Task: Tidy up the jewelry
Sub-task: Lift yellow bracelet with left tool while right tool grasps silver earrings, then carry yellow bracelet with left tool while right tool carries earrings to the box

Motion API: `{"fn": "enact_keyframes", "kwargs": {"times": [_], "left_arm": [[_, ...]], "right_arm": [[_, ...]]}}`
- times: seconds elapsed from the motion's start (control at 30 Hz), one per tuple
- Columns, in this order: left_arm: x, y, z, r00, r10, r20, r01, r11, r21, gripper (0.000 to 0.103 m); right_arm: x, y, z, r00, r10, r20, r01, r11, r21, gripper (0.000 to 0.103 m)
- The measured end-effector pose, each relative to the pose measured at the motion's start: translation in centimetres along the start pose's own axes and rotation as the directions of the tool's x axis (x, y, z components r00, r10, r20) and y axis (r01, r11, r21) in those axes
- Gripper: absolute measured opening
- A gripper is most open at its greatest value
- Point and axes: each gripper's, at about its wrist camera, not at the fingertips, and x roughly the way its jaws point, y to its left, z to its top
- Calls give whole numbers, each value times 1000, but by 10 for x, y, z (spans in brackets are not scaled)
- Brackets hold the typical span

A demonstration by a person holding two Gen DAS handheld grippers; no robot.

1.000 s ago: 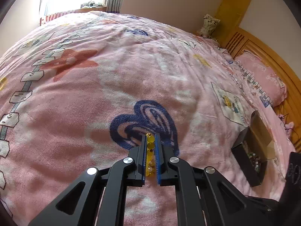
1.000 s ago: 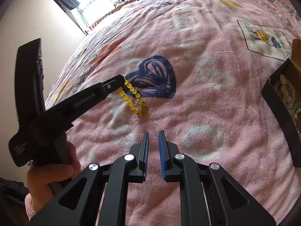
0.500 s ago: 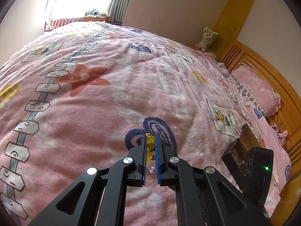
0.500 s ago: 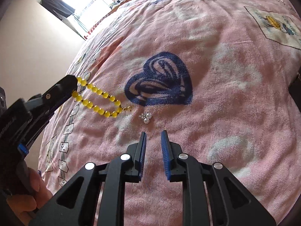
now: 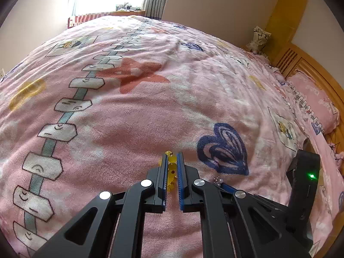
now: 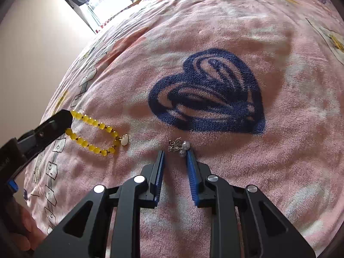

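Note:
My left gripper (image 5: 172,158) is shut on a yellow bead bracelet (image 5: 171,172). In the right wrist view the bracelet (image 6: 94,134) hangs from the left gripper's tip (image 6: 64,119) above the pink blanket, with a white charm at its end. My right gripper (image 6: 174,153) is open, low over the blanket, its tips on either side of a small silver pearl earring cluster (image 6: 180,147). The cluster also shows in the left wrist view (image 5: 217,180), beside the right gripper's tip. It lies just below a blue heart print (image 6: 210,92).
The pink patterned blanket (image 5: 129,118) covers the whole bed. A black box (image 5: 309,148) is partly hidden behind the right gripper's body at the right edge. A pink pillow (image 5: 318,101) and wooden headboard (image 5: 301,64) are at the far right.
My left gripper carried the bracelet up and to the left, away from the earring cluster. My right gripper moved forward and down, opened wider, and now straddles the cluster.

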Motion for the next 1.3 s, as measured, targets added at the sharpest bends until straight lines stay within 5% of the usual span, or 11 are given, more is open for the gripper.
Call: {"fn": "enact_keyframes", "kwargs": {"times": [0.37,0.63,1.07,1.3], "left_arm": [[-2,-21,-4,1000,15,-1,-15,997,74,9],[-16,-28,-9,999,45,10,-46,991,123,9],[-67,-69,-2,995,3,97,-20,985,169,9],[-82,-108,-3,990,-44,135,13,974,225,9]], "right_arm": [[0,-3,3,999,-8,38,9,1000,-20,9],[-19,-4,6,997,48,62,-49,999,17,10],[-113,-2,1,977,103,186,-111,993,34,10],[-172,-29,-8,966,32,255,-46,998,50,10]]}}
